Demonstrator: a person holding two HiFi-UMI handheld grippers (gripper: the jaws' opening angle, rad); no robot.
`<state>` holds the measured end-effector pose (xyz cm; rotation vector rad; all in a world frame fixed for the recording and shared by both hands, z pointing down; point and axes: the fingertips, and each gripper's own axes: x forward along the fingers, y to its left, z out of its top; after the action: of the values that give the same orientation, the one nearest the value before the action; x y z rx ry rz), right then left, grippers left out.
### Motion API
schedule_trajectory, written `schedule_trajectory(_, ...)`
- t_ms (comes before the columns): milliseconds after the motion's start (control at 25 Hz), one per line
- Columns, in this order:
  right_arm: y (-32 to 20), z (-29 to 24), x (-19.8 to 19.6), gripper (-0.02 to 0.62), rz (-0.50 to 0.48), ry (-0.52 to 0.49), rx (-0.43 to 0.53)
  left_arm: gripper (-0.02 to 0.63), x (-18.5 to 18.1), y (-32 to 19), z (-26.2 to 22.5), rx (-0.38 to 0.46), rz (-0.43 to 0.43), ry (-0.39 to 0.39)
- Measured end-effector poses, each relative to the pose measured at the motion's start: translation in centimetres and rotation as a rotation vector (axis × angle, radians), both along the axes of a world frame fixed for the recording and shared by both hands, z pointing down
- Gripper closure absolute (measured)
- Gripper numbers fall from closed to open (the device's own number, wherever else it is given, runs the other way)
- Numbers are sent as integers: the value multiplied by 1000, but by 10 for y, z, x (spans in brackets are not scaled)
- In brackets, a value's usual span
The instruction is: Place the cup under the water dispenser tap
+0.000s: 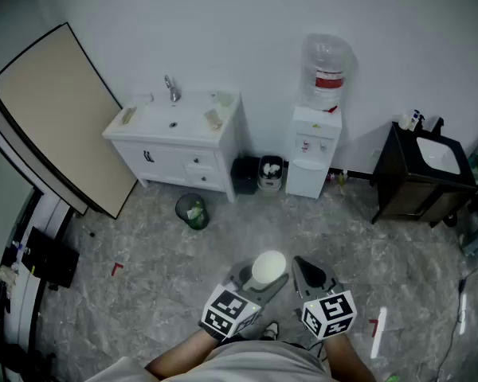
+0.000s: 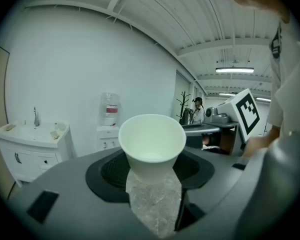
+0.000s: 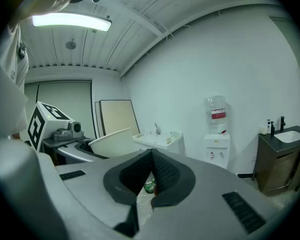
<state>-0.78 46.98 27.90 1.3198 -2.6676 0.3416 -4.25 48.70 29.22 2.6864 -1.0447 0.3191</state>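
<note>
The left gripper [image 2: 151, 170] holds a white paper cup [image 2: 152, 143] between its two dark ribbed pads, one jaw on each side of the cup's lower wall. The cup stands upright with its mouth up, and its inside looks empty. In the head view it sits low in the middle, close to the person's body and above the grey marbled floor [image 1: 143, 245].

The right gripper [image 3: 151, 159] is just to the right of the left one. Its jaws are closed, the tips meet, and nothing is between them. Only a sliver of floor shows through the gap below the tips.

The white floor-standing water dispenser [image 1: 313, 157] stands against the far wall, right of centre. A clear bottle with a red label [image 1: 327, 68] is upended on top of it. The dispenser's taps [image 1: 307, 144] sit on its front panel, with nothing under them. The cup is well apart from the dispenser, across a stretch of floor.

Left of the dispenser a black bin [image 1: 244, 174] and a white-lined bin [image 1: 271, 172] stand side by side. Further left is a white vanity cabinet with a sink and a metal faucet [image 1: 179, 146], and a small green bin [image 1: 193, 211] stands on the floor in front of it. A large beige board [image 1: 52, 110] leans at the far left. A dark cabinet with a white basin [image 1: 418, 177] stands at the right.
</note>
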Motion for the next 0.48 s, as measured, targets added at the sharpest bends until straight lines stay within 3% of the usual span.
schedule_trajectory(480, -7, -2, -1, 580, -2, -32, -6, 351, 1, -6, 0, 3, 10, -6)
